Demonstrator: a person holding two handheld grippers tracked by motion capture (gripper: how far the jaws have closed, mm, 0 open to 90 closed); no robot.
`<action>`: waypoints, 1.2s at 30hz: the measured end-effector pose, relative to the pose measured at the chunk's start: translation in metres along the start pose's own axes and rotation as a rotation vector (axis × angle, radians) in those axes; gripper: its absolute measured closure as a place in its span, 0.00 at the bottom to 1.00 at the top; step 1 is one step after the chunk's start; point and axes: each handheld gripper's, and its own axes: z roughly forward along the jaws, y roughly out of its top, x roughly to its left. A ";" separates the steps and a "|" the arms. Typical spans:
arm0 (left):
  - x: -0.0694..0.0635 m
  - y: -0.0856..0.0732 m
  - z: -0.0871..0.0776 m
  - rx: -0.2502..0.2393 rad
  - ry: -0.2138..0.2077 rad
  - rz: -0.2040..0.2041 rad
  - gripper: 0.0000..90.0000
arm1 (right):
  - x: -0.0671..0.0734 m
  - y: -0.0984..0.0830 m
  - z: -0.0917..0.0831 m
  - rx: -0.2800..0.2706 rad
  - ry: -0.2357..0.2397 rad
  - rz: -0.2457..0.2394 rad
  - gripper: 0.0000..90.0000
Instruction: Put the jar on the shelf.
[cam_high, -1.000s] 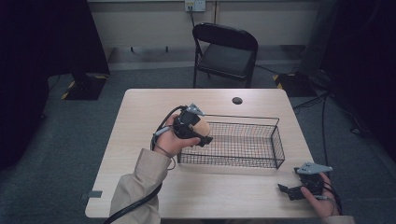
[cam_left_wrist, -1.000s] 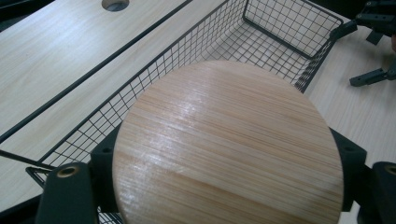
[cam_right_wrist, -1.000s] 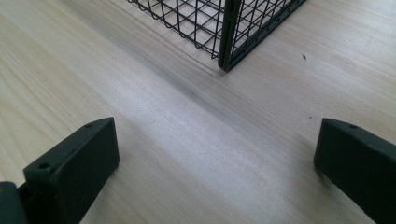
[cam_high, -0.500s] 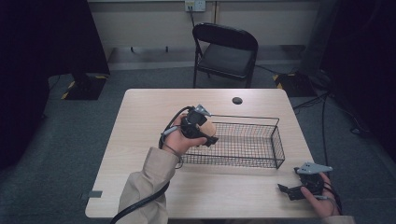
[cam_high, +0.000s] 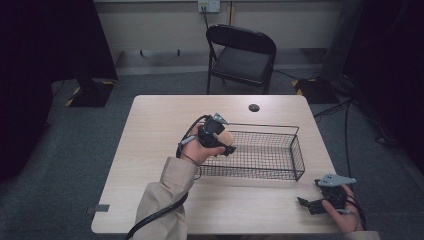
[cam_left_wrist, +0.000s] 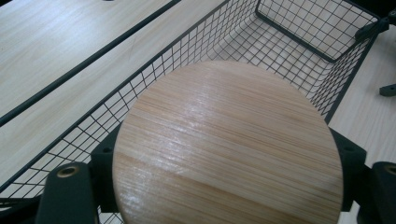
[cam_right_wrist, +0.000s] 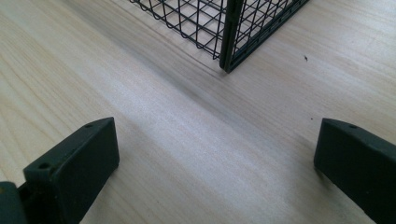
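A round wooden disc (cam_left_wrist: 228, 149) sits clamped between the jaws of the left gripper (cam_high: 216, 137); its flat face is pale, glossy and streaked with fine straight grain, with one darker band low across it. It hangs over the left end of the black wire basket (cam_high: 280, 165), just above the mesh inside the rim. There is one disc, one basket, one small dark round spot (cam_high: 254, 107) on the far part of the table (cam_high: 160, 115), and one folding chair (cam_high: 241, 55) beyond it. The right gripper (cam_high: 306, 204) rests on the table near the basket's corner, jaws spread wide with bare wood between them.
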 end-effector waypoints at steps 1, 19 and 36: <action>0.000 0.000 0.002 0.000 0.001 -0.001 0.26 | 0.000 0.000 0.000 0.000 0.000 0.000 0.00; 0.003 -0.008 0.036 0.032 0.006 -0.028 0.26 | 0.000 0.000 0.000 0.000 0.002 -0.002 0.00; 0.011 -0.016 0.060 0.115 0.031 -0.064 0.26 | 0.000 0.000 0.000 0.000 0.003 -0.003 0.00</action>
